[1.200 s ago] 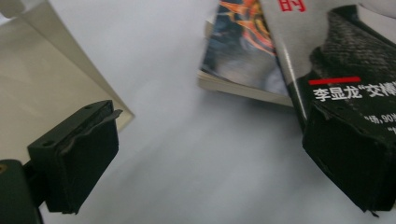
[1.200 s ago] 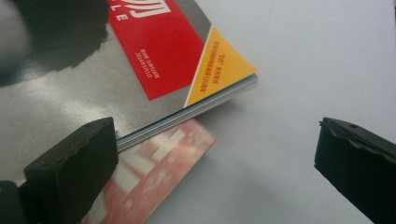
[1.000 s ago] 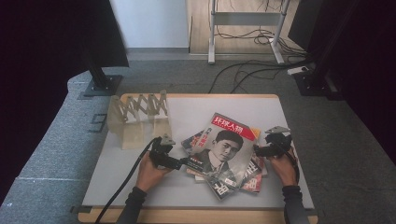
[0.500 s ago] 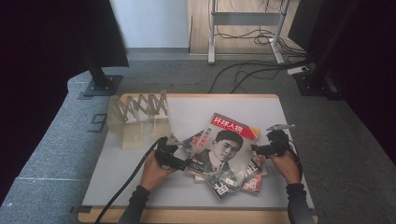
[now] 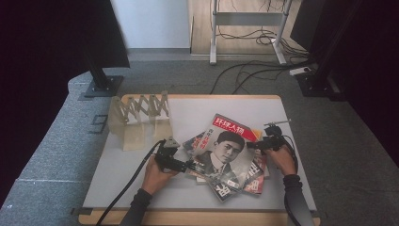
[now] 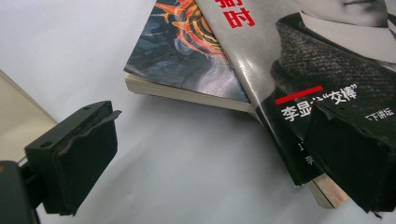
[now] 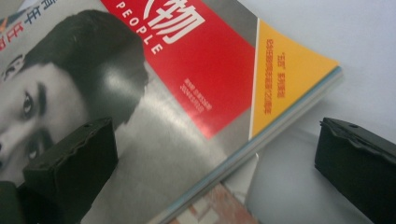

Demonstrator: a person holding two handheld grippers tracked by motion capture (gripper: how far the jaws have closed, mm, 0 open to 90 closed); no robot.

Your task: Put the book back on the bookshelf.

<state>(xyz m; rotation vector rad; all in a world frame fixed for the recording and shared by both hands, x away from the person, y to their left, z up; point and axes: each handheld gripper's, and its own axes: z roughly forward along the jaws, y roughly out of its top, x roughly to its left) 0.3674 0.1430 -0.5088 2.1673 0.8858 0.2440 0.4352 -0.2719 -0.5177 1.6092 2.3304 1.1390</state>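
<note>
- High view: my two hands bracket a fanned pile of glossy magazines near the front right of the white tabletop (image 5: 141,179). The top magazine (image 5: 226,153), red-bannered with a portrait cover, lies tilted on the pile. My left gripper (image 5: 190,165) meets the pile's left edge; my right gripper (image 5: 251,145) sits at its right edge. A pale wooden accordion rack (image 5: 139,117) stands upright toward the back left corner.
- Left gripper view: my left gripper (image 6: 210,158) is spread wide, its blocky black rubber jaws apart. One jaw hangs over bare tabletop; the other overlaps the corner of the top magazine (image 6: 299,70). Beneath it a thicker book (image 6: 187,60) with a dark, flame-patterned cover shows cream page edges.
- Right gripper view: my right gripper (image 7: 215,154) is likewise spread. One ridged jaw sits over the shiny portrait cover (image 7: 154,93); the other hangs over tabletop, the magazine's thin edge running between them.
</note>
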